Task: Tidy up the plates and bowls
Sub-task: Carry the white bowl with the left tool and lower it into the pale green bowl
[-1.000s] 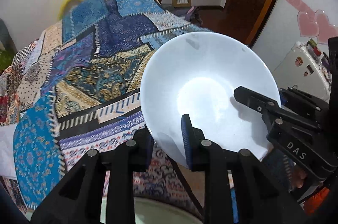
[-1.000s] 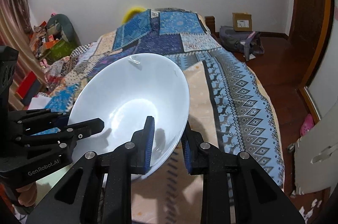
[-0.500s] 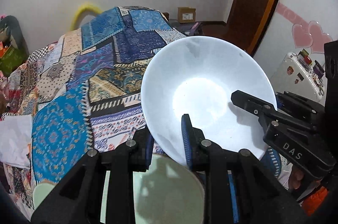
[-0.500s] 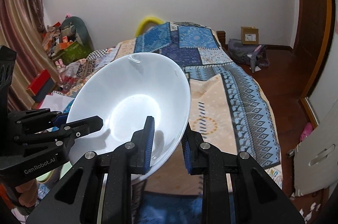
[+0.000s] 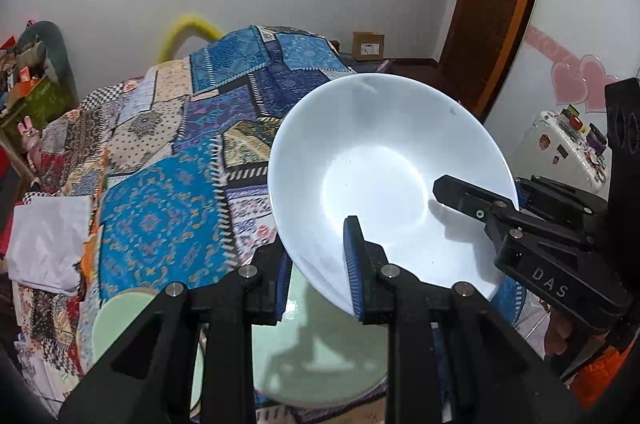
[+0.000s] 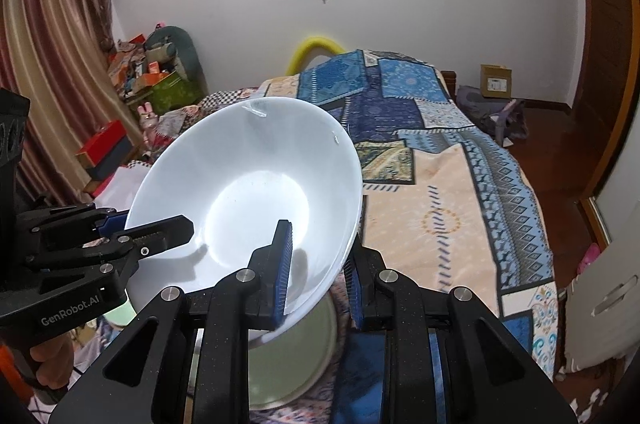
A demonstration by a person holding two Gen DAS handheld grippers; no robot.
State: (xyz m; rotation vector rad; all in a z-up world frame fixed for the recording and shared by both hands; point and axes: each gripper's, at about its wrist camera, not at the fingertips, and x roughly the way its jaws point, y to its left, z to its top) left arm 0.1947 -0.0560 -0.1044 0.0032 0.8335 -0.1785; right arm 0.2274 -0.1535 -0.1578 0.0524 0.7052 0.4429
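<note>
state: wide white glazed ceramic bowl (image 5: 384, 176) airborne over bed | left gripper (image 5: 320, 272) + right gripper (image 6: 316, 264) jaws clamped on rim | left: stack onto pale green plates (image 5: 320, 364) (judgement)

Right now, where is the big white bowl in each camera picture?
Left wrist: the white bowl is centre-right, its rim pinched by the left gripper.
Right wrist: it is centre-left, its rim pinched by the right gripper.
Shared landmark: the yellow ring beyond the patchwork bed.
</note>
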